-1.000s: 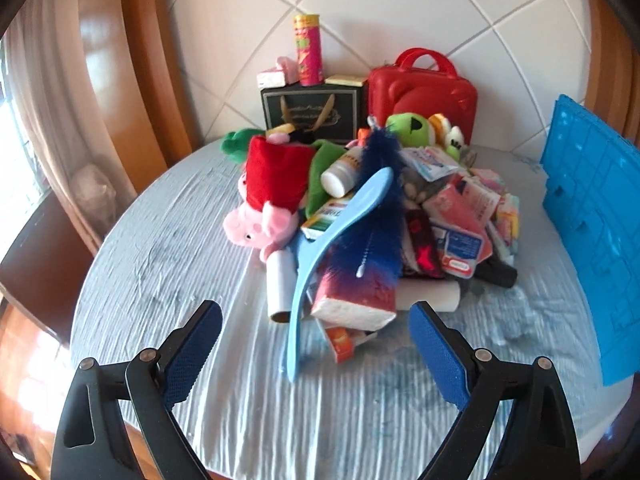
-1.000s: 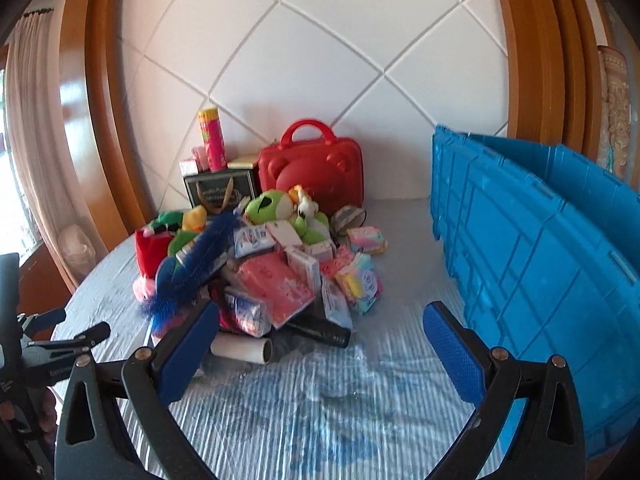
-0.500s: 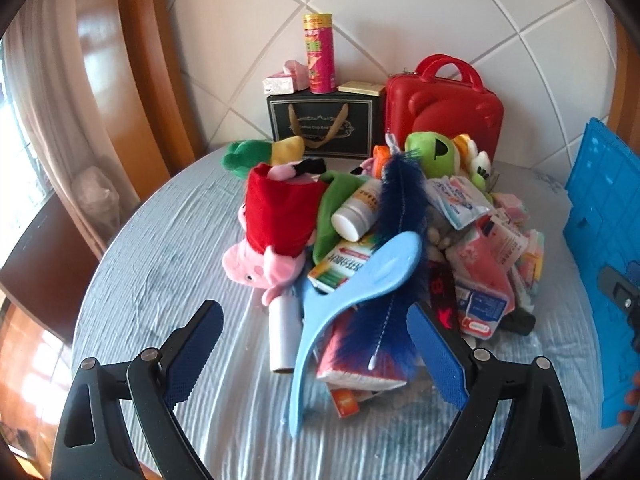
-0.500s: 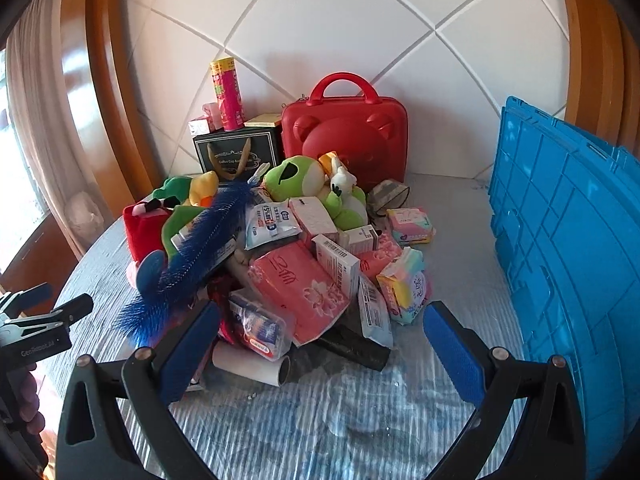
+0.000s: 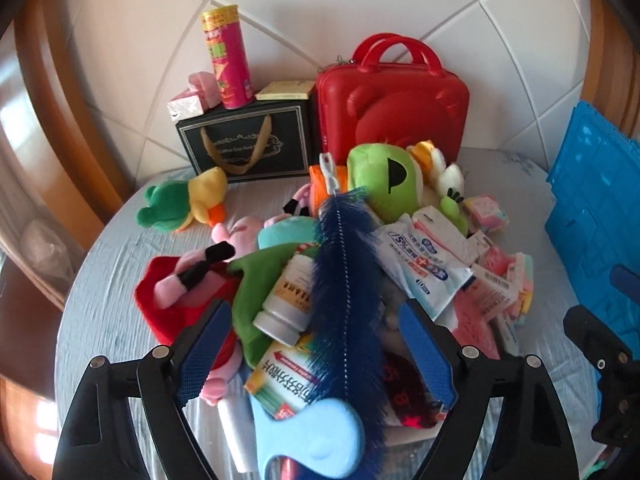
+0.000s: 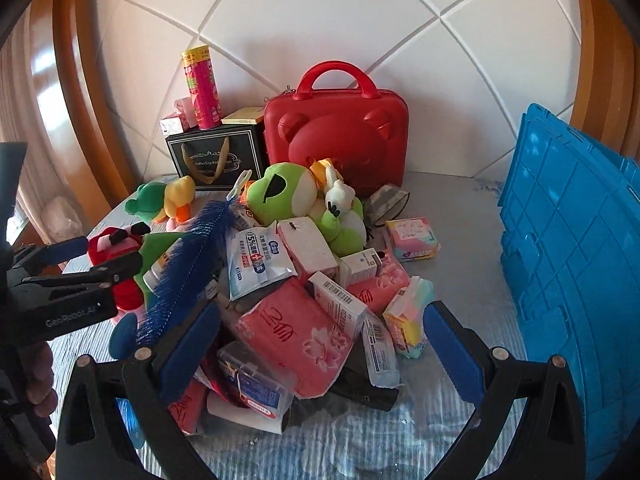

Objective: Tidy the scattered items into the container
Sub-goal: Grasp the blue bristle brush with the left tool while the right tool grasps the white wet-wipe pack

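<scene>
Left gripper [image 5: 316,354] jaws wide apart, holding nothing, low over the near side of the pile; blue bottle brush [image 5: 344,280] with its light-blue handle [image 5: 316,440] runs between the fingers, contact unclear. White pill bottle [image 5: 286,304] lies just beside the brush on a green plush cloth.

Right gripper [image 6: 320,350] also spread wide, empty, hovering over the pink tissue pack [image 6: 296,336] and white barcode box [image 6: 340,304].

Pile sits mid-table on the grey-blue tablecloth [image 6: 460,272]: green frog plush [image 6: 288,196], wet-wipes pack [image 6: 252,260], red plush [image 5: 176,300].

Blue plastic crate [image 6: 572,264] stands at the right, apart from the pile.

Red bear case [image 6: 340,136], black gift bag [image 6: 216,156] and pink chips tube [image 6: 202,88] against the wall.
</scene>
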